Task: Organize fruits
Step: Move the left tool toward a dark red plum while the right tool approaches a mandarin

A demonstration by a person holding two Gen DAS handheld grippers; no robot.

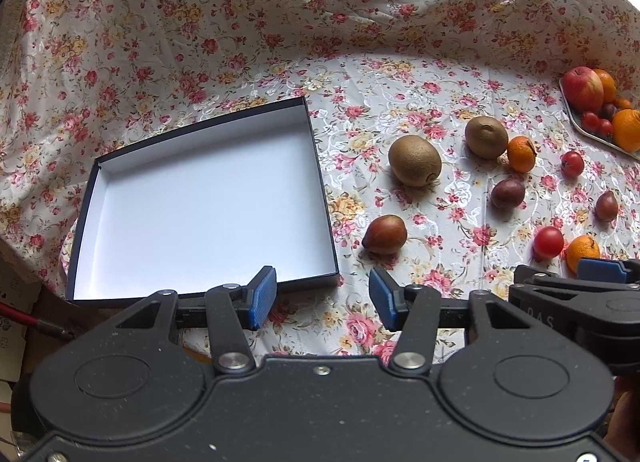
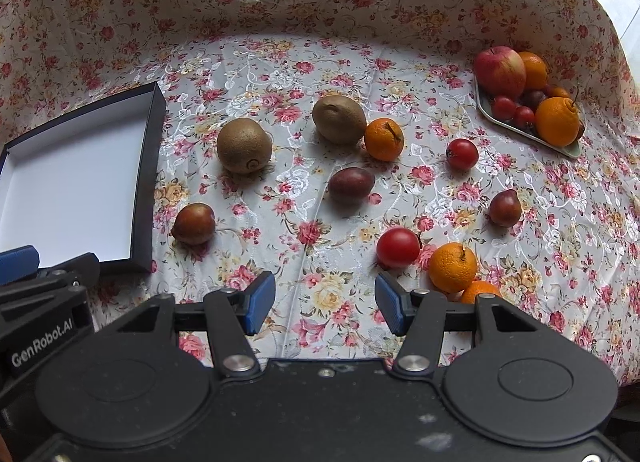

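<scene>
Here both grippers released, nothing grasped: left gripper point(image 1: 322, 298) by empty box point(image 1: 200, 202) near corner; right gripper point(image 2: 324, 300) near tomato point(image 2: 398, 247), maybe plum point(image 2: 193, 223) at box edge.

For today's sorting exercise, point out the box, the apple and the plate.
box point(image 1: 208, 202), left wrist view, on its white floor
apple point(image 2: 500, 70), right wrist view, on its red side
plate point(image 2: 486, 108), right wrist view, on its near rim

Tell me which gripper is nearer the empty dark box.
Left. The left gripper hovers open at the box's near right corner; the right gripper, also open, hangs further right, over the cloth beside the loose fruit.
</scene>
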